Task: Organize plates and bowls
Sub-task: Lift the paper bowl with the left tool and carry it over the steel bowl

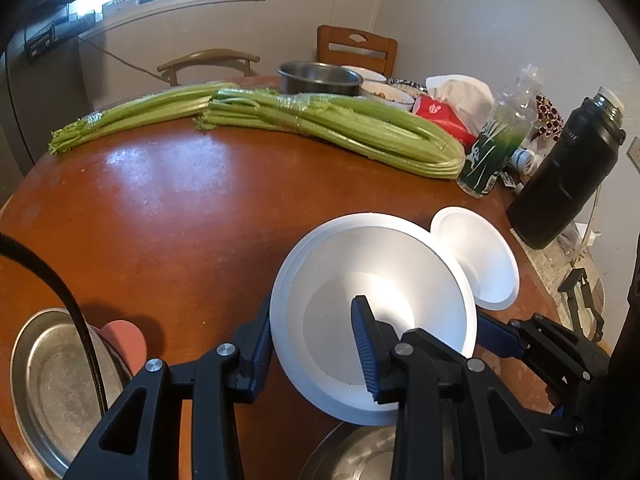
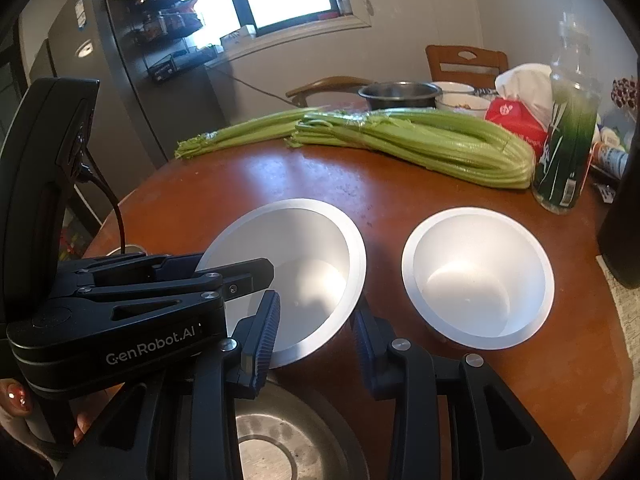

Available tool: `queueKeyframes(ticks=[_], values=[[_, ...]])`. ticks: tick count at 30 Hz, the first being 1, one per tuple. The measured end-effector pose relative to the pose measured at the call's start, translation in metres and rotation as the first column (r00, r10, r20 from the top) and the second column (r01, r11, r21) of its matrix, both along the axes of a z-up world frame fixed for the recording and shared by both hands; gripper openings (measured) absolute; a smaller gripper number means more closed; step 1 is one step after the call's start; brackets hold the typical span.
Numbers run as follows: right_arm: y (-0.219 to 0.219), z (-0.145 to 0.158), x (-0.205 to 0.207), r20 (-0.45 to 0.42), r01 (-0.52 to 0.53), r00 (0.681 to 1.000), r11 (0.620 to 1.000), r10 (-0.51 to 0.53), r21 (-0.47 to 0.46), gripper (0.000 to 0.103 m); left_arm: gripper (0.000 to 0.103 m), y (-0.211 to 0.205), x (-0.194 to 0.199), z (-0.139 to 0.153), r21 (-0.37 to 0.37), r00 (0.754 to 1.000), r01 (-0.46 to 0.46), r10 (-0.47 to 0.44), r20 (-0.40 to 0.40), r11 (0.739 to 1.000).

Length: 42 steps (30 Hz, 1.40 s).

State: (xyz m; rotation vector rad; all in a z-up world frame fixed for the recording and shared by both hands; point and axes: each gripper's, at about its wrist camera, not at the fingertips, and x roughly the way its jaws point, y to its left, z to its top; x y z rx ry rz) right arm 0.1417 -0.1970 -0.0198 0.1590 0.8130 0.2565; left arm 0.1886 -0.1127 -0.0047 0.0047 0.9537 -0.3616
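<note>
Two white foam bowls are on the brown round table. My left gripper (image 1: 312, 340) is shut on the rim of the nearer white bowl (image 1: 400, 264) and holds it tilted, one finger inside and one outside. The second white bowl (image 1: 476, 256) sits just right of it. In the right wrist view the held bowl (image 2: 312, 240) is left of the second bowl (image 2: 476, 276), with the left gripper (image 2: 256, 276) on its near-left rim. My right gripper (image 2: 316, 340) is open and empty, just in front of the held bowl. A steel plate (image 2: 280, 440) lies below it.
Two celery bundles (image 1: 320, 124) lie across the far table. A green bottle (image 1: 492, 148), black flask (image 1: 568, 172), red tissue pack (image 1: 444, 116) and steel pot (image 1: 320, 78) stand at back right. A steel plate (image 1: 48, 392) with a pink item (image 1: 124, 340) sits near left.
</note>
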Motion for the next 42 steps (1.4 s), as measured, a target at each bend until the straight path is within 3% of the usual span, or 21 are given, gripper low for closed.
queueKeyframes(ticks=[19, 42], values=[[0.01, 0.034, -0.045, 0.078, -0.003, 0.997, 1.0, 0.004, -0.014, 0.038, 0.037, 0.009, -0.049, 0.034, -0.014, 0.997, 0.005, -0.004, 0.077, 1.0], [0.014, 0.038, -0.104, 0.087, -0.002, 0.996, 0.999, 0.006, -0.045, 0.039, 0.037, 0.009, -0.104, 0.032, -0.009, 0.997, 0.03, -0.029, 0.07, 1.0]])
